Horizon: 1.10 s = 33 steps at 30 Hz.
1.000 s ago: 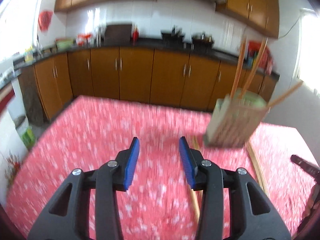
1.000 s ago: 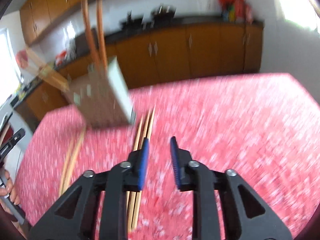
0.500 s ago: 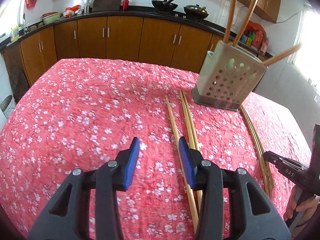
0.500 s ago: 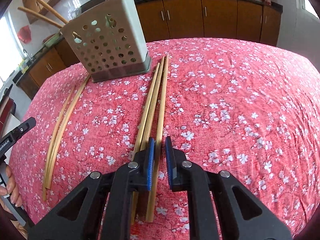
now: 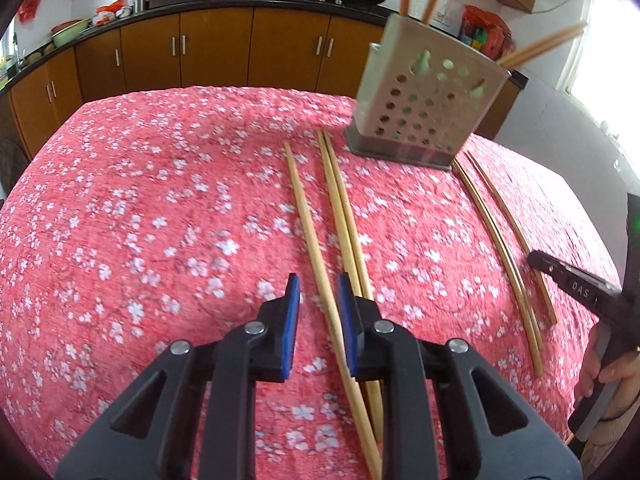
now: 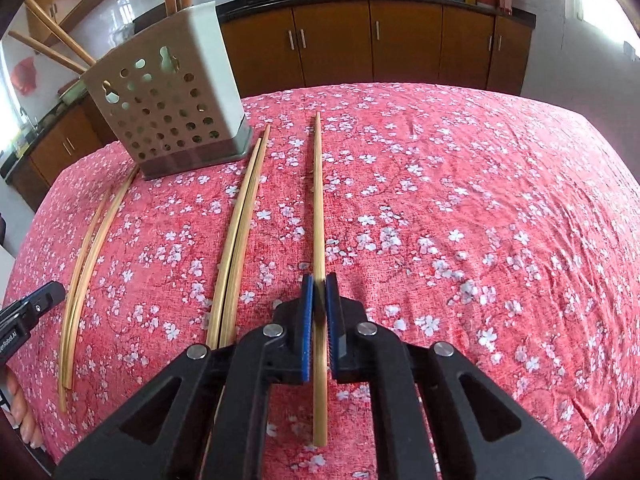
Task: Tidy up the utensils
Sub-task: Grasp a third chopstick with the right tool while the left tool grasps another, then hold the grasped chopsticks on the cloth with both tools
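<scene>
Since half a second ago both tools have advanced along the chopsticks. The right gripper (image 6: 319, 284) has drawn one stick sideways, clear of the two it lay against. The left gripper (image 5: 318, 285) has narrowed its jaws and moved over a single stick.

The surface (image 6: 480, 200) is covered in a red cloth with white blossoms. The perforated grey-green rectangular utensil holder (image 6: 172, 120) stands toward its far edge and already carries several reddish chopsticks (image 6: 60, 36).

The right jaws are all but closed on the gripped chopstick (image 6: 318, 200), a long pale bamboo stick held near its near end. Whether it is off the cloth cannot be told. The left jaws stand partly open on either side of the straddled chopstick (image 5: 306, 216), also pale bamboo, and are not yet pinching it. A matching bamboo pair (image 5: 344, 216) lies just beside the left gripper's right-hand pad.

Risks noted:
- The right grip sits far from the stick's middle. In my judgement the long free end may droop or swivel in the pads, then miss the holder's mouth or knock its rim.
- When the left jaws close they could catch the adjoining pair, dragging it or lifting two sticks at once.
- Pads pressed low may snag the cloth and shift the thin curved sticks (image 6: 86, 264) nearby.
- Both tools heading for one holder may collide.
</scene>
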### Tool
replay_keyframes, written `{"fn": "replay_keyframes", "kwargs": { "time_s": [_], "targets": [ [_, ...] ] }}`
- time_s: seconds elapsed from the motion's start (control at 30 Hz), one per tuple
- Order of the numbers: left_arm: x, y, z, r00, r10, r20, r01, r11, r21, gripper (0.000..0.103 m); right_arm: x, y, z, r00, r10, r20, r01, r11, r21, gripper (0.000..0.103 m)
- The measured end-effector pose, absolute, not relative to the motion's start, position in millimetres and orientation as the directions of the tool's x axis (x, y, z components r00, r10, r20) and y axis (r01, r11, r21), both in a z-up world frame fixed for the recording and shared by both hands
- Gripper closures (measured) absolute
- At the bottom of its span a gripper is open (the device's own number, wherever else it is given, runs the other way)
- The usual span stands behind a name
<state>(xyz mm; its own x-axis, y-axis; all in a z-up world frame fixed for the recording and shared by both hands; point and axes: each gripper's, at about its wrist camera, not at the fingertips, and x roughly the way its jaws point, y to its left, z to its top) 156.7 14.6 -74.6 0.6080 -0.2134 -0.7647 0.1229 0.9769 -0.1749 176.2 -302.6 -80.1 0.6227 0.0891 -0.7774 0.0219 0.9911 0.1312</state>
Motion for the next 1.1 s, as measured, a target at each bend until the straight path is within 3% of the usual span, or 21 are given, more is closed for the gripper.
{"fn": "replay_keyframes", "kwargs": {
  "time_s": [0.2,0.37,0.57,1.1],
  "targets": [
    [153,8,-84,0.601,-0.171,-0.780,0.120,0.985,-0.123,0.093,176,-302,-80,0.624,0.084,-0.777,0.017,0.992,0.121,0.096],
    [162,13,-85,0.615,-0.131,-0.777,0.091,0.991,-0.095,0.095,172,-301,-78,0.626,0.075,-0.776,0.004,0.995,0.099,0.095],
    [191,44,-85,0.628,-0.057,-0.776,-0.016,0.996,-0.086,0.095,176,-302,-81,0.636,0.072,-0.769,-0.002,0.996,0.091,0.096],
    [197,64,-85,0.634,-0.096,-0.768,-0.028,0.989,-0.147,0.093,195,-321,-82,0.646,0.063,-0.761,0.038,0.993,0.115,0.095]
  ]
}}
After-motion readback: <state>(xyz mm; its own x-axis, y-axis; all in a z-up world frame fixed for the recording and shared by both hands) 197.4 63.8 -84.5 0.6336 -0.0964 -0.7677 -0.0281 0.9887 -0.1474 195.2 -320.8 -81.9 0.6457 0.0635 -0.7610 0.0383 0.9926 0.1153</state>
